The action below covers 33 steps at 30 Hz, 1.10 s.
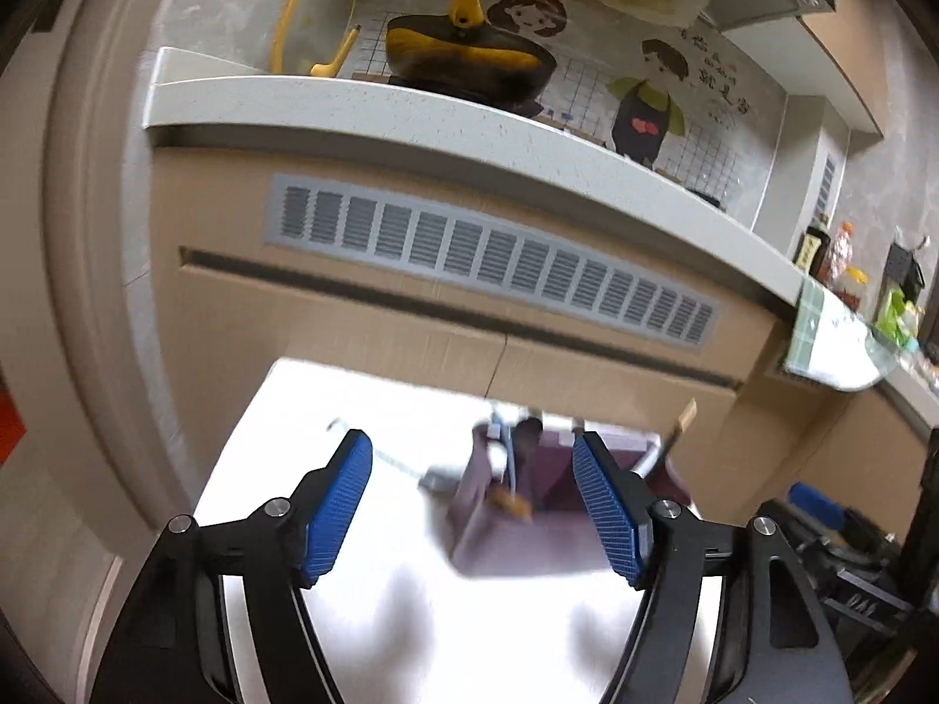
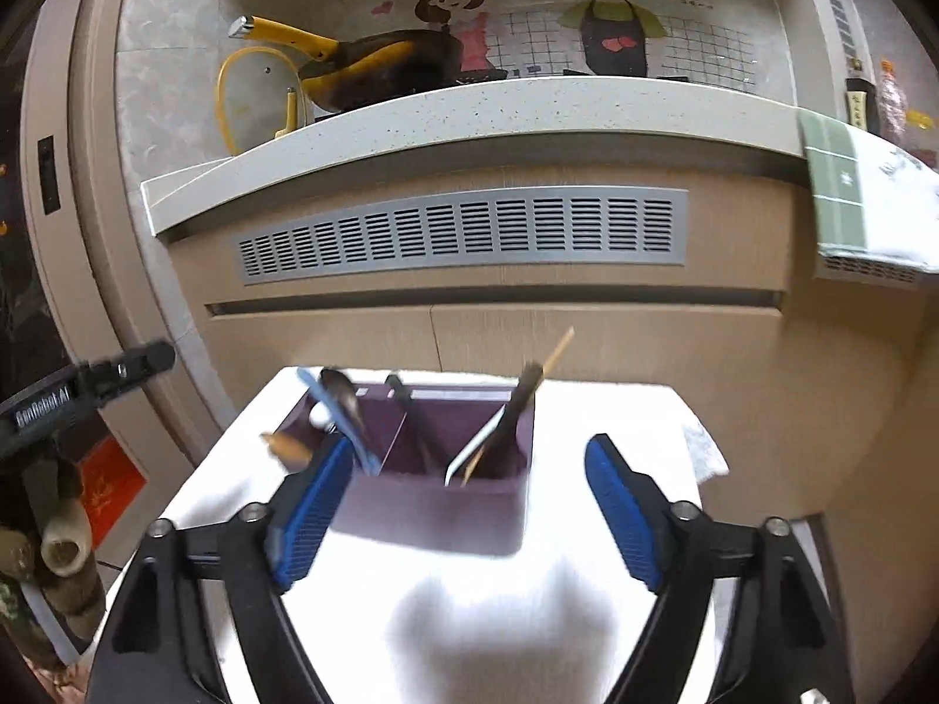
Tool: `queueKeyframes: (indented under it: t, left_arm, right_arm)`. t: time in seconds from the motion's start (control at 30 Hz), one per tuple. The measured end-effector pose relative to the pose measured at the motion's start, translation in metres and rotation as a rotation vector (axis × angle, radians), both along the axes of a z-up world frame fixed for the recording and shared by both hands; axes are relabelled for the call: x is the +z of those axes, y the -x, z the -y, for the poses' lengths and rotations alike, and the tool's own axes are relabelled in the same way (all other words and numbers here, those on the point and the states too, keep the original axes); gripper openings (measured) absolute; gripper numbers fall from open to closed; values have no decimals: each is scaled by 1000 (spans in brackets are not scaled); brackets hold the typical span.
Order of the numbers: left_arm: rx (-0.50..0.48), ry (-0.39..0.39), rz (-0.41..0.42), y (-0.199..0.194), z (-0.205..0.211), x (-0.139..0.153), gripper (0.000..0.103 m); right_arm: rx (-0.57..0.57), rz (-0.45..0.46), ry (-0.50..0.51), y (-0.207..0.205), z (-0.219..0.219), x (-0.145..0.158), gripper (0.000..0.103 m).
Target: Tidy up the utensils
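A purple utensil holder (image 2: 434, 504) with compartments stands on a white cloth-covered table (image 2: 469, 633). It holds a blue-handled utensil (image 2: 334, 410), a metal spoon (image 2: 343, 396), chopsticks (image 2: 554, 355) and dark utensils. A wooden spoon (image 2: 287, 446) shows at its left side. My right gripper (image 2: 463, 510) is open and empty, its jaws on either side of the holder's front. In the left wrist view the holder (image 1: 528, 504) is blurred ahead, and a metal utensil (image 1: 381, 457) lies on the table to its left. My left gripper (image 1: 475, 504) is open and empty.
Beyond the table stands a kitchen cabinet with a grey vent grille (image 2: 463, 232) under a white countertop (image 2: 469, 111). A yellow-handled pan (image 2: 375, 73) and a glass lid (image 2: 258, 94) sit on it. A green cloth (image 2: 845, 193) hangs over the counter at right.
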<state>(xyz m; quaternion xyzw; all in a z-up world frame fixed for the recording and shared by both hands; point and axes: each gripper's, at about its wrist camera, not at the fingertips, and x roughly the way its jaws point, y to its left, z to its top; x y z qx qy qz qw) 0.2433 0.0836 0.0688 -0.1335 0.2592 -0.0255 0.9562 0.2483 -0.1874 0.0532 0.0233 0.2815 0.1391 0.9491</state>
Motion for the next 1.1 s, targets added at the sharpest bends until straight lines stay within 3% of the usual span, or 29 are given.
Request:
queueKeyframes:
  t: [0.1, 0.27, 0.5, 0.63, 1.1]
  left_arm:
    - [7, -54, -4, 35, 11, -12, 86]
    - [36, -167, -7, 91, 34, -33, 103]
    - [52, -220, -15, 140, 62, -49, 103]
    - [24, -261, -27, 146, 75, -50, 103]
    - [20, -265, -44, 147, 77, -47, 103]
  right_arm:
    - [-24, 10, 21, 37, -1, -5, 97]
    - [-80, 9, 55, 83, 0, -20, 102]
    - [-130, 5, 74, 120, 2, -37, 102]
    - [-126, 24, 97, 128, 0, -35, 102]
    - [-122, 12, 89, 134, 5, -38, 102]
